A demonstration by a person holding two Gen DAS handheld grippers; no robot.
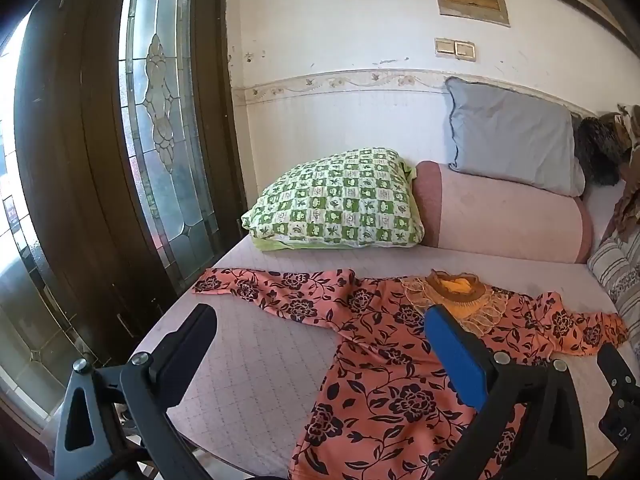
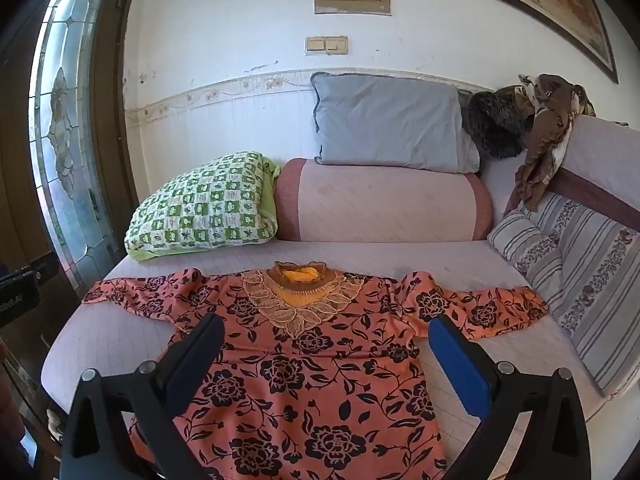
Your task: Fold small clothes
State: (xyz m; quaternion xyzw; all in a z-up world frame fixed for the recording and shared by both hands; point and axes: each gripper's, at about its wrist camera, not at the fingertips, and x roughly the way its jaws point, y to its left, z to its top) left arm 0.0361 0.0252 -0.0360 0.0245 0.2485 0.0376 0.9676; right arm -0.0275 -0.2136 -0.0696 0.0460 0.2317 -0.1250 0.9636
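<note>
An orange floral long-sleeved top point(image 2: 312, 376) is seen spread flat, front up, on the pale quilted mattress point(image 2: 100, 344), with both sleeves stretched out to the sides and the lace-trimmed neckline point(image 2: 298, 288) turned toward the pillows. Its hem end lies nearest the cameras.

The left gripper point(image 1: 320, 320) is held above the mattress with its jaws spread wide and nothing between them; the black finger is seen over bare mattress beside the garment, the blue-padded finger over the chest area just below the neckline. Whether either finger touches the fabric cannot be told. The right gripper point(image 2: 326, 334) is likewise held wide apart and empty, its two fingers framing the body of the top below the armpits.

Behind the garment, a green checked pillow point(image 2: 204, 204) is laid against a pink bolster point(image 2: 380, 200), on which a grey pillow point(image 2: 392, 120) is propped against the wall. A striped cushion point(image 2: 580, 264) is placed at the right side, with brown cloth point(image 2: 548, 132) draped above it. A leaded-glass door point(image 1: 168, 112) is seen at the left.
</note>
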